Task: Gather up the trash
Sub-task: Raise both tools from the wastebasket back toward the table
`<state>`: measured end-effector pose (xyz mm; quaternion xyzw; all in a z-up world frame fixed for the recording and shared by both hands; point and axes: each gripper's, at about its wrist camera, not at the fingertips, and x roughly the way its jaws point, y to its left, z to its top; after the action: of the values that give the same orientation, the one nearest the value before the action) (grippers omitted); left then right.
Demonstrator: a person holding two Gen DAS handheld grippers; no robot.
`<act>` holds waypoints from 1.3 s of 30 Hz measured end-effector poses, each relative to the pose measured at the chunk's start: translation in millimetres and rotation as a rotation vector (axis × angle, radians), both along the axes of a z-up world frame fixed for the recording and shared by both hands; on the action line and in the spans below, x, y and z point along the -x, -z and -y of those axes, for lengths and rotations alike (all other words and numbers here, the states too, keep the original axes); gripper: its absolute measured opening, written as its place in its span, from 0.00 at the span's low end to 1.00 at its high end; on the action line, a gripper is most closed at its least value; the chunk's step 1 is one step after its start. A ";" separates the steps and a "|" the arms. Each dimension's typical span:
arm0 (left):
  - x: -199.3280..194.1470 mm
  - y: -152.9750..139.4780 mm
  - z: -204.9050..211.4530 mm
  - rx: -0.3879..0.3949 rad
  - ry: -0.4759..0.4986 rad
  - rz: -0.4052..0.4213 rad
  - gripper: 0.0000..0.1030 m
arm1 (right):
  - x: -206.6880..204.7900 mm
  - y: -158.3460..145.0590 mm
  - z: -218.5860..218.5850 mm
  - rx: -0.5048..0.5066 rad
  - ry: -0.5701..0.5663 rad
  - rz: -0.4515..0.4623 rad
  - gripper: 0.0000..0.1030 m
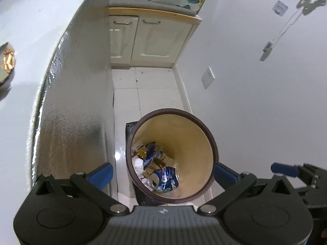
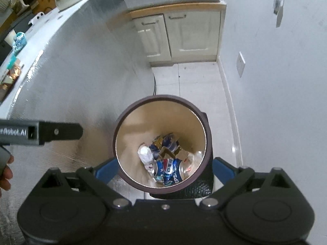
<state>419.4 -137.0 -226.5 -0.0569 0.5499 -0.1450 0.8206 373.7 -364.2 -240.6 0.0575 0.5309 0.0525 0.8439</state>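
Both grippers hang over the trash bin [image 1: 206, 136], looking straight down into it. My left gripper [image 1: 162, 173] is spread wide, blue fingers [image 1: 102, 173] either side of the bin's dark rim at the lower middle of the frame, nothing between them. My right gripper [image 2: 164, 169] is likewise wide apart and holds nothing, one blue pad [image 2: 106, 169] showing left of the rim, the other right of it.

Bin: round, dark brown rim, tan inner wall, standing on the pale tiled floor [image 1: 155, 94]; a black textured sheet [image 2: 202, 187] shows beneath or beside its base, cannot tell which.

Trash at the bottom: a crushed blue Pepsi can [image 1: 165, 178], nearest the lower edge of the opening; crumpled white paper [image 2: 145, 153] just left of it; blue and gold wrappers [image 1: 148, 150] above, toward the centre. In the right view something clear and crinkled lies right of the can; too blurred to name.

Surroundings: silver foil-faced counter side [image 1: 67, 110] fills the left of the frame; cream cabinet [image 2: 179, 34] with two doors at top centre; grey wall [image 1: 265, 102] on the right, with a white socket plate [image 1: 208, 78]

At the left edge of the right view, the black body of my left gripper juts in
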 end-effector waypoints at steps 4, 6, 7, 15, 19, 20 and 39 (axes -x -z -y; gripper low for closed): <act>12.9 -17.3 3.4 -0.009 0.019 0.018 1.00 | 6.4 -21.2 0.5 0.013 -0.007 0.026 1.00; 18.6 -24.4 2.7 -0.005 0.017 0.020 1.00 | 9.6 -31.0 2.7 0.016 -0.008 0.045 1.00; 21.7 -28.3 1.4 -0.004 0.015 0.024 1.00 | 11.5 -36.3 3.5 0.020 -0.009 0.054 1.00; 44.0 -56.7 -12.8 0.008 -0.010 0.070 1.00 | 25.3 -72.7 7.4 0.054 0.008 0.112 1.00; 55.7 -70.1 -23.6 0.020 -0.023 0.100 1.00 | 35.2 -88.9 5.3 0.063 0.023 0.137 1.00; 59.2 -73.1 -27.0 0.022 -0.028 0.106 1.00 | 38.0 -92.6 4.6 0.065 0.026 0.142 1.00; 112.0 -126.5 -138.4 0.038 -0.141 0.245 1.00 | 88.8 -142.6 -65.4 0.053 0.047 0.259 1.00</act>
<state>307.3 1.5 -100.0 -0.0927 0.4375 -0.1032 0.8885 284.9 -298.7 -98.0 0.0404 0.4174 0.0259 0.9075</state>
